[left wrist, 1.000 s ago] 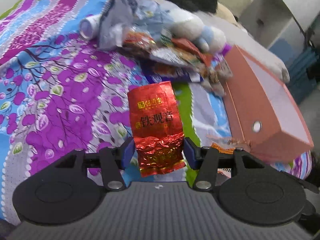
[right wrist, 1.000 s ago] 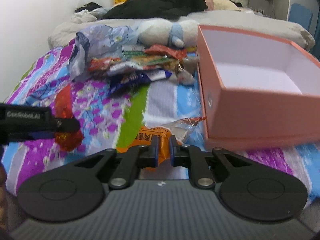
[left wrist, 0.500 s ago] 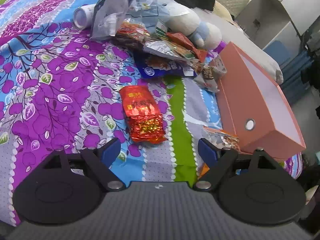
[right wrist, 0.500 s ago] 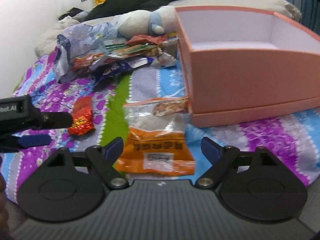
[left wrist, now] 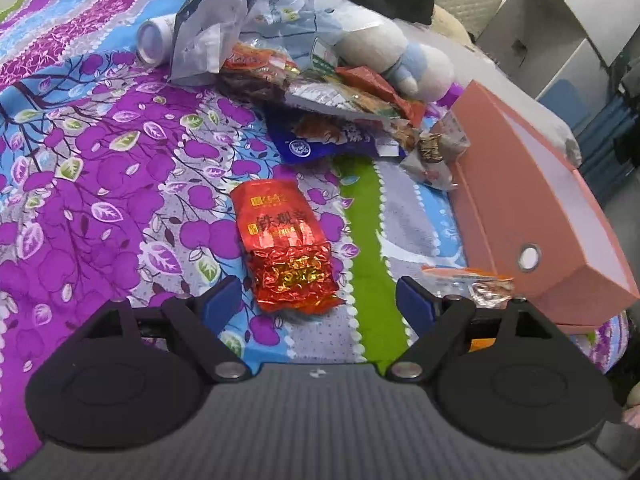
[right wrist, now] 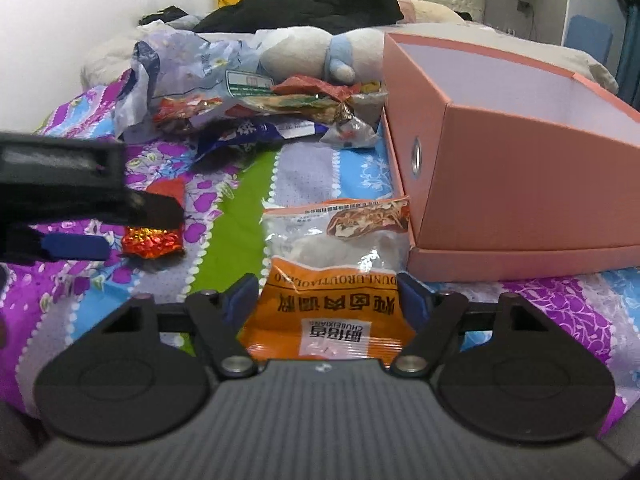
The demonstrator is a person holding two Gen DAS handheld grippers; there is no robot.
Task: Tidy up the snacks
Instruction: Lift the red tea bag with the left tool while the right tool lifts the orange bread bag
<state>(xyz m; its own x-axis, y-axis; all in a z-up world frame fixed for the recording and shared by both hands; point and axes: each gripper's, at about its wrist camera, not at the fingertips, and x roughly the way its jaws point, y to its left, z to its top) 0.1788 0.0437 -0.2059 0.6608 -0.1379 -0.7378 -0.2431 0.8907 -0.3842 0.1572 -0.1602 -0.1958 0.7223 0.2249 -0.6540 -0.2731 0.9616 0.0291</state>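
On the left sits the red foil packet (left wrist: 286,246), flat on the floral bedspread (left wrist: 100,184) near its front edge. It is oblong, with a smooth upper part bearing gold label patches and characters, and a crinkled, shiny lower end with gold print. The left gripper (left wrist: 318,302) stands with its jaws wide apart; they have been opening, and the blue pads (left wrist: 222,300) flank the packet's lower end without touching it. It grips nothing.

Toward the middle of the bedspread, further back, lies the snack heap (left wrist: 328,104): a dark blue bag, red and clear wrappers, a crumpled pale plastic bag, and a white cylinder lying on its side at the heap's left. A white and blue plush toy (left wrist: 404,64) rests behind it.

Right of the green stripe lies the orange and clear snack bag (right wrist: 334,276), flat, near the front edge. Its near half is orange with white characters and a white label; its far half is clear with pale contents and a printed corner picture. Its far right corner lies just beside the pink box (right wrist: 520,184). The right gripper (right wrist: 328,300) has its jaws moderately apart, lately closing in; the bag's orange end lies between the pads, and no squeeze on it is evident.

At the right edge stands the pink box, open-topped with a pale interior, a metal-ringed hole in its end wall.
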